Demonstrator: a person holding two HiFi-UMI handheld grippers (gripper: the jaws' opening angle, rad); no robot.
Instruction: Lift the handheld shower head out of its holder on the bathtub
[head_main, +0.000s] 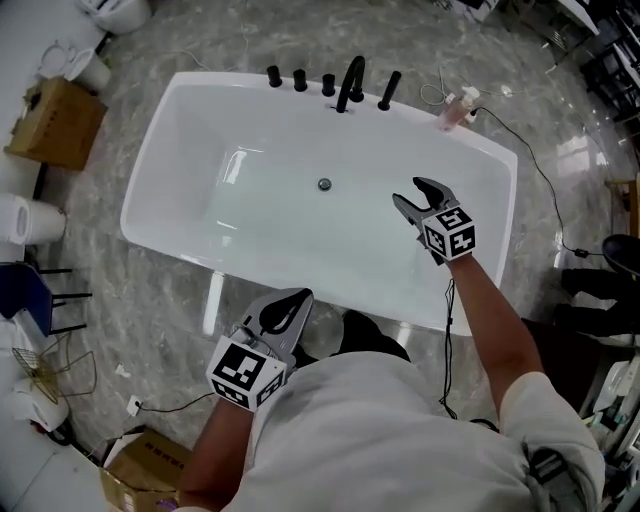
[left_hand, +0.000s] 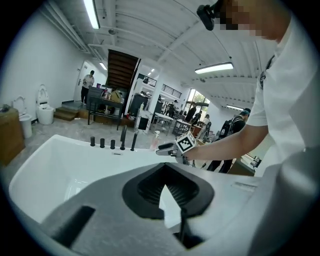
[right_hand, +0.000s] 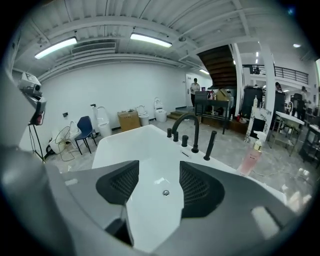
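The white bathtub (head_main: 190, 130) has a row of black fittings on its far rim. The handheld shower head (head_main: 388, 90) stands upright in its holder at the right end of that row, beside the arched spout (head_main: 350, 84). It also shows as a thin black stick, the handheld shower head (right_hand: 210, 145) (left_hand: 134, 141). My right gripper (head_main: 412, 192) (right_hand: 159, 169) hangs open over the tub's right half, well short of the fittings, with nothing between its pads. My left gripper (head_main: 299, 295) (left_hand: 164, 167) is at the tub's near rim, its tips together and nothing held.
Three black knobs (head_main: 300, 80) stand left of the spout. A pink pump bottle (head_main: 455, 110) sits on the far right corner of the rim. The drain (head_main: 324, 184) is mid-tub. Cardboard boxes (head_main: 60, 120), a blue chair (head_main: 25, 290) and a black cable (head_main: 545, 180) lie around the tub.
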